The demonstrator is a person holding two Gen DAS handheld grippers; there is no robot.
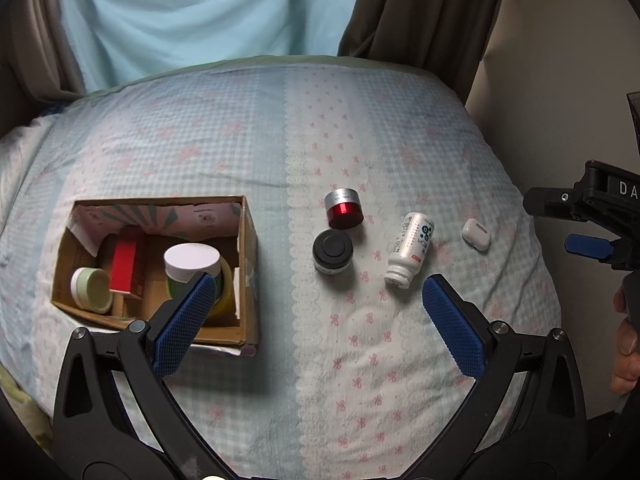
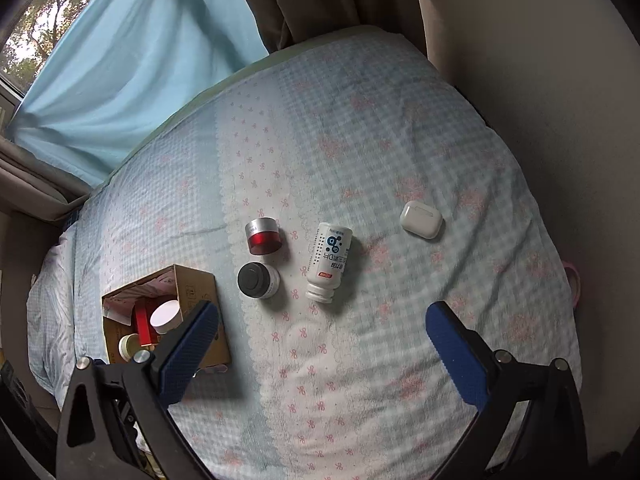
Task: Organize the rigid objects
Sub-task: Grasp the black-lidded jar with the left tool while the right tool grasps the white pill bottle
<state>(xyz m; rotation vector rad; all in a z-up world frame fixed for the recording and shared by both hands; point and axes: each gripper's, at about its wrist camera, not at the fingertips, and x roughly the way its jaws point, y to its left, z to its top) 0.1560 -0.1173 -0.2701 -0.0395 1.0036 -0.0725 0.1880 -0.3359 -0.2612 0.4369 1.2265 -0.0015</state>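
Both tools wide apart, holding nothing, above the bed (image 1: 360,128).
Cardboard box (image 1: 248,248) near left edge; white bottle (image 1: 412,248) lies mid-bed, earbud case (image 2: 422,220) toward right edge.

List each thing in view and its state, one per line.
Cardboard box: open, partly filled.
Red jar: tipped, on the bed.
Black-lidded jar: upright, lid on.
White bottle: lying on its side.
Earbud case: shut.
Left gripper: open, empty.
Right gripper: open, empty.
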